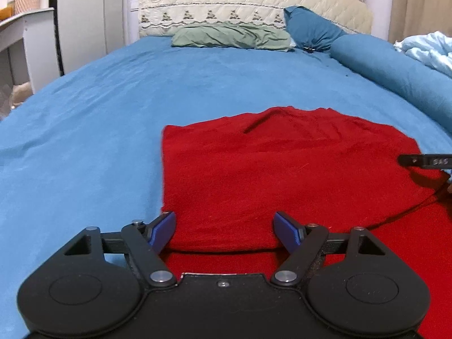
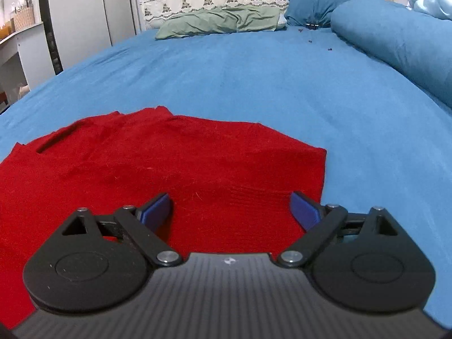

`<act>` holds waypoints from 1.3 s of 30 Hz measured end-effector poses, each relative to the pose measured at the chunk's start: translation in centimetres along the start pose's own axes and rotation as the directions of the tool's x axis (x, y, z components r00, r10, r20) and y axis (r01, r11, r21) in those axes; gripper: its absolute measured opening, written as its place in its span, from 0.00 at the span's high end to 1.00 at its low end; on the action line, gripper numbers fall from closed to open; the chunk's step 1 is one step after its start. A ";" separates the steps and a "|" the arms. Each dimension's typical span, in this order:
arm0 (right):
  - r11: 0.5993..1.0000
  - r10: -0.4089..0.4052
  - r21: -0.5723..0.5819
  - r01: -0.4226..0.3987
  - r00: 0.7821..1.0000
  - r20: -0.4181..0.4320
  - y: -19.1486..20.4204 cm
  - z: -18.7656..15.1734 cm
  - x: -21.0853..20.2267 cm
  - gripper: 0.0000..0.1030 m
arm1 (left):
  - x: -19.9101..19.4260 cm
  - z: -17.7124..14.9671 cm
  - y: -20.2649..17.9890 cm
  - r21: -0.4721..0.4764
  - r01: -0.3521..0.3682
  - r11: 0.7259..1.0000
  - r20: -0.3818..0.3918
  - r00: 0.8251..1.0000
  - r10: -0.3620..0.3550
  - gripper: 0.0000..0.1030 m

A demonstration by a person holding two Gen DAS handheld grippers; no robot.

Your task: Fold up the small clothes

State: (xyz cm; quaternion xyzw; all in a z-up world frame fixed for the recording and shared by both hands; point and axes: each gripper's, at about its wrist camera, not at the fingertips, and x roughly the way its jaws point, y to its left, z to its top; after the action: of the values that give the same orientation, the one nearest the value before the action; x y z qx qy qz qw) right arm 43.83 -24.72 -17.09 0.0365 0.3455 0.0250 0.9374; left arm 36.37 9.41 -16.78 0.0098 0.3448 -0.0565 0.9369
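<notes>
Red garment (image 1: 282, 175): lies flat on blue bed (image 1: 113, 113), directly ahead of us. Left gripper (image 1: 224, 226) and right gripper (image 2: 231, 209) both spread wide, empty, at its near edge.

1. A garment (image 1: 282, 175) is laid flat on the near part of a bed sheet (image 1: 99, 113), with a folded layer lying on top of its lower layer.
2. The left gripper (image 1: 224, 230) is positioned over the garment's near left part; the right gripper (image 2: 231, 212) over its near right part.
3. Two pillows (image 1: 231, 38) are set at the far end, before a headboard (image 1: 240, 2).
4. A rolled duvet (image 2: 395, 42) is placed along the right side.
</notes>
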 end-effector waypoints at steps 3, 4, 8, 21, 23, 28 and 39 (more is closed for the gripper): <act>0.998 -0.067 -0.007 0.067 0.998 -0.003 0.4 0.2 -1.8 0.00 | -0.7 0.0 0.7 -0.026 -0.089 0.996 -0.038 0.995 0.088 0.10; 0.998 -0.059 -0.009 0.059 0.998 0.009 0.4 0.2 -2.8 0.00 | -1.2 -0.1 1.0 -0.038 -0.082 0.996 -0.040 0.996 0.081 0.11; 1.000 0.000 -0.001 0.000 0.995 0.103 -0.3 0.3 -10.7 0.00 | -6.8 0.5 0.6 0.030 -0.101 0.994 0.024 0.995 0.100 0.11; 0.997 0.075 -0.044 -0.069 0.986 0.150 -0.3 -0.9 -37.9 0.00 | -26.3 0.3 -3.3 0.023 -0.062 0.998 0.058 0.996 0.061 0.00; 0.996 0.088 -0.038 -0.084 0.987 0.132 -0.4 -2.0 -40.7 0.00 | -28.0 -0.5 -3.6 0.013 -0.058 0.998 0.056 0.997 0.057 0.00; 0.997 0.081 0.005 -0.082 0.995 0.059 -0.5 -7.7 -45.1 0.00 | -30.1 -4.2 -3.7 -0.031 -0.034 0.999 0.012 0.999 0.034 0.00; 0.992 -0.004 0.125 0.018 0.994 -0.107 0.9 -20.1 -42.3 0.00 | -28.2 -14.7 -1.5 -0.139 -0.047 0.989 -0.084 0.996 0.035 0.02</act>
State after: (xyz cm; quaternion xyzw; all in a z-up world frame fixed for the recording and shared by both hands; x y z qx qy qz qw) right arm -1.39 -25.88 -4.90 0.0920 0.3959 0.0000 0.9137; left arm 5.44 11.56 -9.70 -0.0469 0.3855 -0.0124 0.9214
